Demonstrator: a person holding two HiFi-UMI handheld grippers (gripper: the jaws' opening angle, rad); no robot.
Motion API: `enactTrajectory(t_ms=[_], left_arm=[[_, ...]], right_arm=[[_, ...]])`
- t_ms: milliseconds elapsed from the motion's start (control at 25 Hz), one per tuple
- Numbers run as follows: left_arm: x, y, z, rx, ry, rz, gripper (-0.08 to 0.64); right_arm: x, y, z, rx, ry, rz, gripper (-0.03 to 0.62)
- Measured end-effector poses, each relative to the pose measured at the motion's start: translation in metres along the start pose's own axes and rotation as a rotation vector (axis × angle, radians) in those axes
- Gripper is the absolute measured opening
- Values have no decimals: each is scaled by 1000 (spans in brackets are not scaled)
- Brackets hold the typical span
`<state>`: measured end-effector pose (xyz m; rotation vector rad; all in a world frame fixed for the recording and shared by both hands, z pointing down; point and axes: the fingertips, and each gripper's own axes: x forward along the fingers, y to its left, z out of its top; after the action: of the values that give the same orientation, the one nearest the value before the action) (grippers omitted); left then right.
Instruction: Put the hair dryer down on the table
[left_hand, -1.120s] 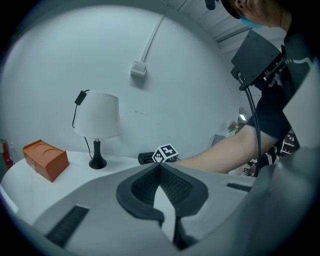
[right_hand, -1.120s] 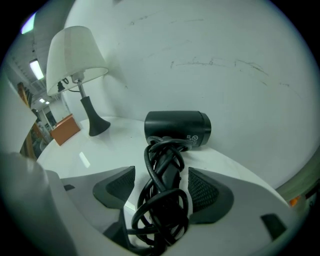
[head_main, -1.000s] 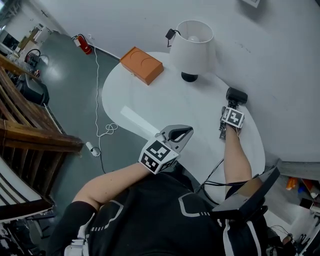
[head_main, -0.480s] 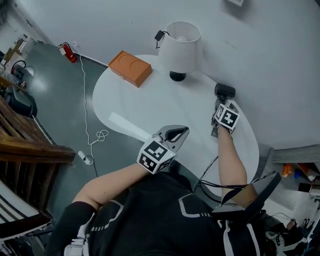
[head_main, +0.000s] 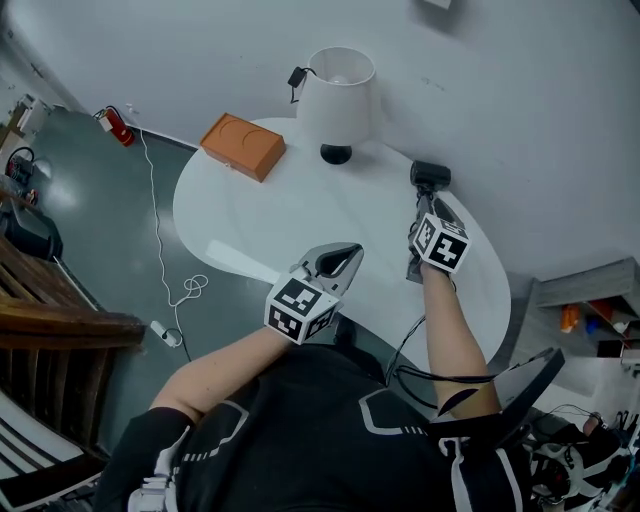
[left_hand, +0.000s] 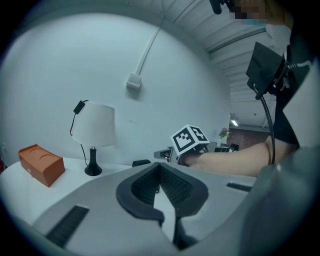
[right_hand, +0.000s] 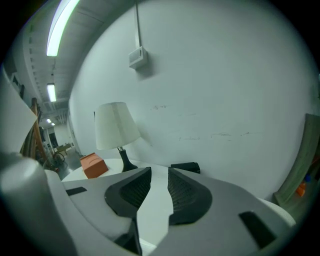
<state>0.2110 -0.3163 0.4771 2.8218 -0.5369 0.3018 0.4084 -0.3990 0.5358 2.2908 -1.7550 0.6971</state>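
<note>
1. The orange box (head_main: 240, 146) lay at the left back part of the white table (head_main: 260, 210), in the same place as a second before.
2. The left gripper (head_main: 348, 254) stayed over the near edge of the table. Its jaws were closed, the tips touching each other, with nothing between them. It had hardly moved against the table edge.
3. The lamp (head_main: 338, 95) stood at the back of the table by the wall, unchanged.
4. The right gripper (head_main: 424, 212) had drawn back from the wall side. A second before, its marker cube was just beside the hair dryer; now there was a clear stretch of table between them. Its jaws, which had been wide apart, were closing. A narrow gap was still left between the pads (right_hand: 182, 192) and nothing was in it.
5. The hair dryer (head_main: 430, 175) lay on the table close to the wall, to the right of the lamp base and straight ahead of the right gripper's tips. Neither gripper touched it. It lay where it had been before.
</note>
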Motion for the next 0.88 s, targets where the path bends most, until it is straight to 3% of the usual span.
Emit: enactTrajectory(t_ms=[240, 600, 720, 880], left_arm=[[-5, -9, -3, 3, -1, -21, 6], [-14, -20, 0, 36, -12, -41, 6], [-17, -26, 9, 32, -39, -79, 6], [-19, -33, 19, 74, -55, -96, 6]], right_arm=[[-40, 30, 11, -13, -57, 47, 92], [-88, 40, 18, -27, -126, 41, 71], [-104, 42, 24, -35, -153, 40, 63], [-125, 45, 29, -53, -197, 35, 43]])
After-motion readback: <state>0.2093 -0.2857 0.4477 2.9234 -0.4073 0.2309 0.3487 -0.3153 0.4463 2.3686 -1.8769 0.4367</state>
